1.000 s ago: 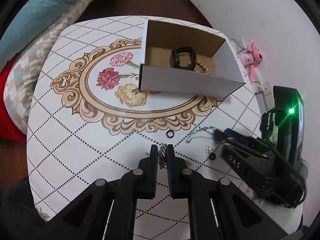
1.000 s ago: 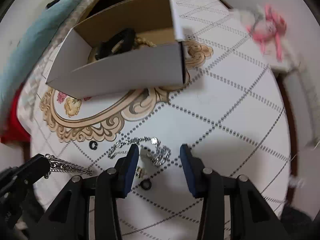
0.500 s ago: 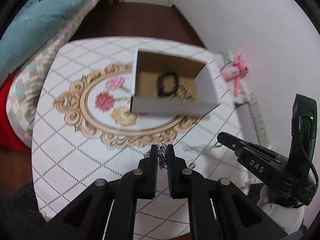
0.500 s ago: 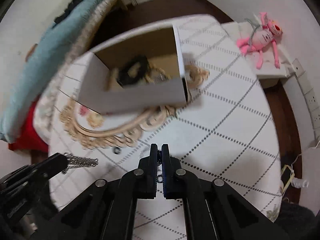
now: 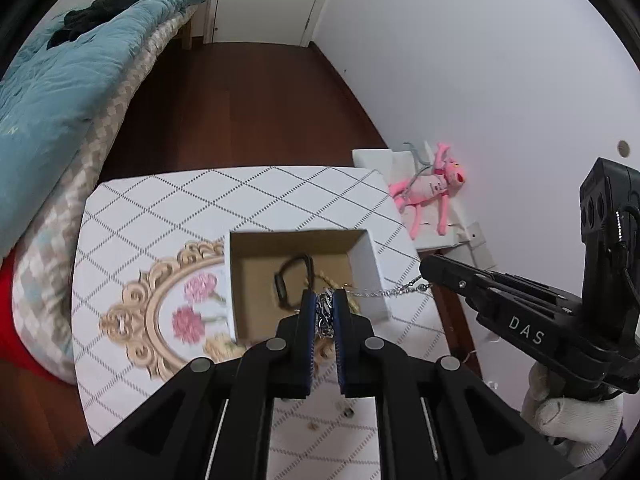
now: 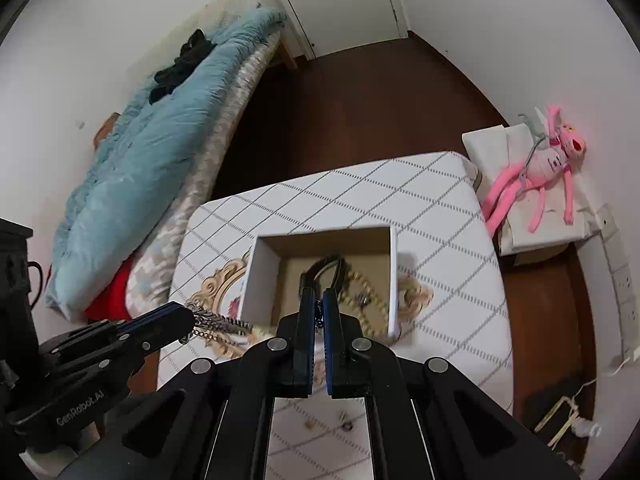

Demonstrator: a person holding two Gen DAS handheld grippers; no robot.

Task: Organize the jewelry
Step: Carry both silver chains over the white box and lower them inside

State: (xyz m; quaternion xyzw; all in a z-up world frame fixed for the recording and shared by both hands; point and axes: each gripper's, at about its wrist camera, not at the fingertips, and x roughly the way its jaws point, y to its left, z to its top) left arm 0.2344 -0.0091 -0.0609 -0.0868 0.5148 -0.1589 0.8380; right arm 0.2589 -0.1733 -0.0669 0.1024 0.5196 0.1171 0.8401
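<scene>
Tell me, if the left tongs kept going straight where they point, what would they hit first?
Probably the open box on the table: the left tongs, shut on a silver chain, point down into it, towards the black band inside. Depth is hard to judge.

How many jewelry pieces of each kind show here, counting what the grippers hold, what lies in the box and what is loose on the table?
Silver chain, strung between left gripper and right gripper: 1
Black band in the box: 1
Beaded strand in the box: 1
Small loose pieces on the table: 3
Total: 6
</scene>
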